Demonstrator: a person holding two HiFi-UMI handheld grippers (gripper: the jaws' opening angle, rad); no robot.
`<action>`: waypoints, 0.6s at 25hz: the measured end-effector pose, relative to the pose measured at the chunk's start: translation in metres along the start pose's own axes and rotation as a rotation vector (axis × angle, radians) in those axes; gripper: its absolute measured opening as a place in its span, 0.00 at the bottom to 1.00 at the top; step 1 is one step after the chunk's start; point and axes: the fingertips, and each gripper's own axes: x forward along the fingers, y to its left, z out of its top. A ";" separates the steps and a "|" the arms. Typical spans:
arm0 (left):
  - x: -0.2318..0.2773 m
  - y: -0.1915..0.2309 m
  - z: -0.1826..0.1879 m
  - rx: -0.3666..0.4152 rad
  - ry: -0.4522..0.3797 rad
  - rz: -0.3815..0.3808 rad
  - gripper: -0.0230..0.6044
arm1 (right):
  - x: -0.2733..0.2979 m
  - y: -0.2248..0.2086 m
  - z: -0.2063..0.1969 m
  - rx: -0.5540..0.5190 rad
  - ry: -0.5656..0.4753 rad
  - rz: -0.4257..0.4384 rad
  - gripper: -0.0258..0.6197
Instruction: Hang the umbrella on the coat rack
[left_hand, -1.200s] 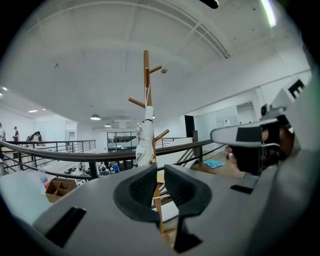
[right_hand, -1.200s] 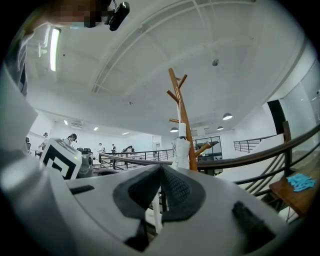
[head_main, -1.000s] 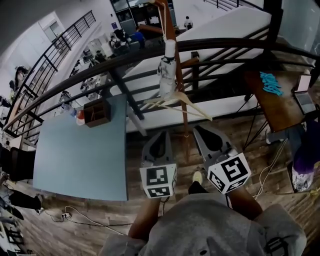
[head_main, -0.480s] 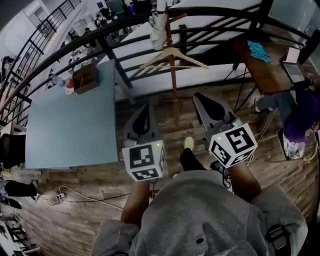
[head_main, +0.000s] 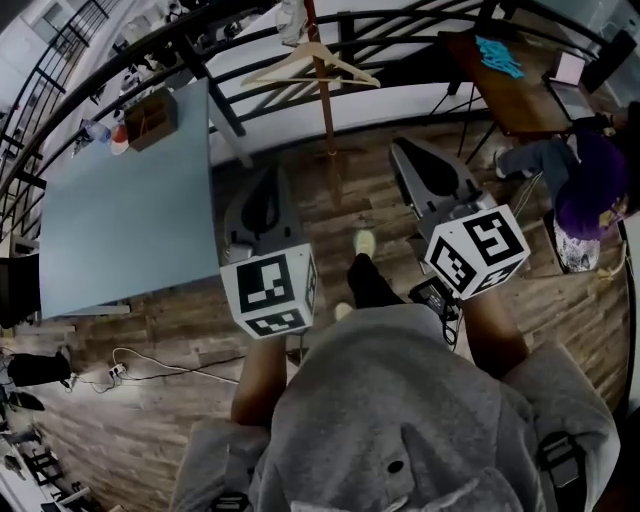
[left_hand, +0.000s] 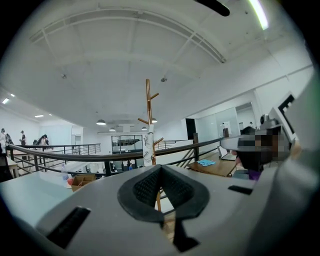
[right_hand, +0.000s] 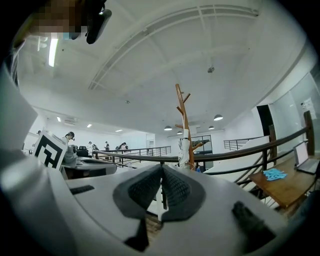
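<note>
Left tool (head_main: 264, 188) and right tool (head_main: 412, 160) both have jaws together with nothing between them, and I hold them side by side over the wood floor (head_main: 180, 330). The white folded umbrella (right_hand: 185, 149) hangs on the coat rack (right_hand: 182, 107) ahead, well apart from both tools. A wooden hanger (head_main: 312, 62) hangs lower on the same rack.

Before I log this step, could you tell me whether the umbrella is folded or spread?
Folded: the umbrella hangs as a slim white bundle against the pole of the coat rack.

Umbrella (head_main: 291, 25) partly beyond head view's edge
</note>
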 end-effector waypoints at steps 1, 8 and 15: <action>-0.004 -0.003 0.000 0.006 0.001 -0.002 0.06 | -0.004 0.001 -0.002 0.002 0.008 -0.005 0.08; -0.011 -0.018 -0.001 -0.003 0.019 -0.027 0.06 | -0.017 0.000 -0.008 0.003 0.040 -0.017 0.08; -0.004 -0.021 0.000 -0.027 0.051 -0.006 0.06 | -0.015 -0.008 -0.005 0.013 0.060 0.007 0.08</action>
